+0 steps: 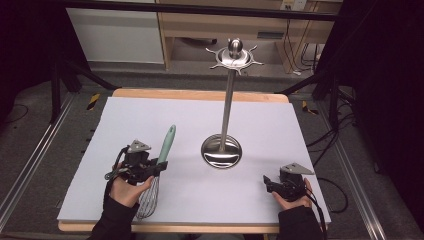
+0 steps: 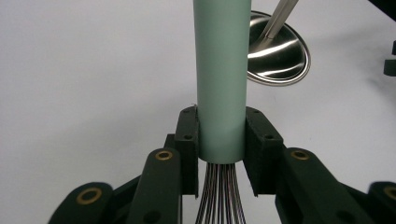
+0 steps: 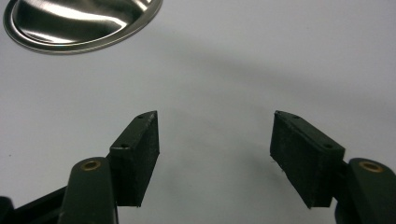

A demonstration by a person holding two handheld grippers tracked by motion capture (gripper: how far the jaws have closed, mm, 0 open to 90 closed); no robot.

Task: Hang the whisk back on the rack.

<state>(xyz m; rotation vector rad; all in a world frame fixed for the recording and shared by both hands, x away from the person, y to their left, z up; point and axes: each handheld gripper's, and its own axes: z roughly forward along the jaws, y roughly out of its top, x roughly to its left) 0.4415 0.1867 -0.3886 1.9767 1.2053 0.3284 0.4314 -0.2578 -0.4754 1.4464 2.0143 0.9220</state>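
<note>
**Whisk clamped in the left gripper, handle pointing up the table**

The whisk (image 2: 220, 79) sits between the jaws of the left gripper (image 2: 220, 140). Both black pads press on the lower end of its pale green handle, one on each side, just above the spot where the thin steel wires fan out from it. In the left gripper view the handle runs straight up and away from the jaws, and the wires drop out of the frame at the bottom.

From the high view, the left gripper (image 1: 159, 168) is held in the person's left hand (image 1: 127, 190) near the front left of the white table (image 1: 140, 120). The whisk (image 1: 166, 142) lies at a slant: the green handle reaches away from the person towards the middle of the table, and the wire cage points back towards the front edge, next to the left hand. Whether the wires touch the table I cannot tell.

Further out, the steel utensil stand (image 1: 221, 151) rises from its round base near the table's centre, a tall pole topped by a ring of hooks. Its base is near the whisk's handle tip but apart from it.

The right gripper (image 3: 215, 144) rests low at the front right, in the right hand (image 1: 292, 199), its jaws spread apart with nothing between them, pointing towards the stand's base.
</note>
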